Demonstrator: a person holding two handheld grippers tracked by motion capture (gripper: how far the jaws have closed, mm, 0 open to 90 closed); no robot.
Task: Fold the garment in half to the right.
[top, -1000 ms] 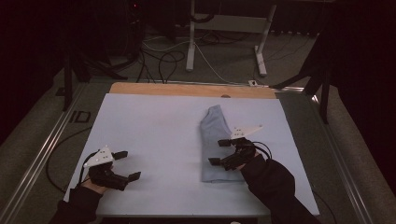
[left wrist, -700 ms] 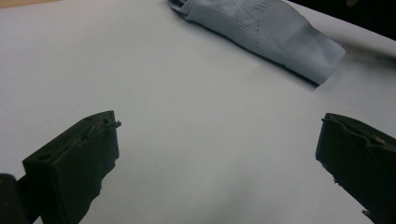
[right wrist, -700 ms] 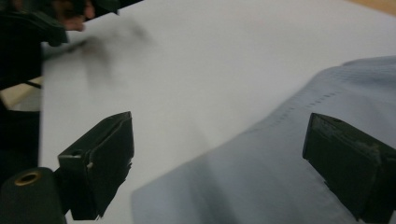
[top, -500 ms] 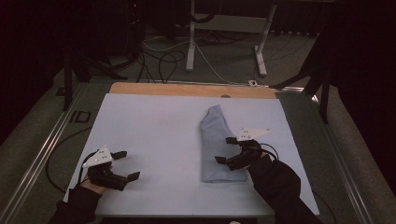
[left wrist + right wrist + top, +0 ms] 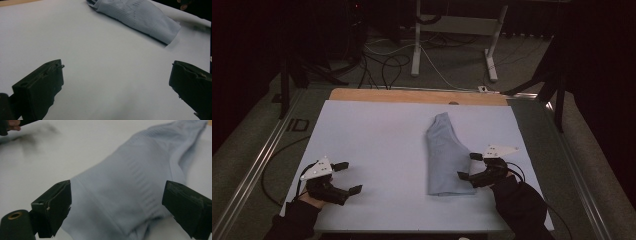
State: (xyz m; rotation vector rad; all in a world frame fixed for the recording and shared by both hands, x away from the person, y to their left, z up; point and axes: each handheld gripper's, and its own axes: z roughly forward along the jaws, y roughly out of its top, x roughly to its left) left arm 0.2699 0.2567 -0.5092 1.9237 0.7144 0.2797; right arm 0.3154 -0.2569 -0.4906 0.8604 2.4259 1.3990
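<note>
A light blue sock (image 5: pixel 444 155) lies flat on the white table sheet (image 5: pixel 377 145), right of the middle, its narrow end pointing away from me. My right gripper (image 5: pixel 469 166) stands open at the sock's near right edge, jaws wide apart and nothing between them. In the right gripper view the sock (image 5: pixel 132 185) spreads just ahead of the jaws. My left gripper (image 5: pixel 348 176) rests open near the front left of the sheet, well apart from the sock. In the left gripper view the sock (image 5: pixel 140 17) lies far ahead on the bare sheet.
A wooden strip (image 5: pixel 417 96) borders the table's far edge. Metal rails (image 5: pixel 257 160) run along the left side and a dark mat (image 5: pixel 557 165) along the right. Cables (image 5: pixel 382 65) and a white stand (image 5: pixel 452 30) are on the floor beyond.
My right gripper has slid from over the sock toward its right edge and a little nearer to me. The left gripper has stayed put.
</note>
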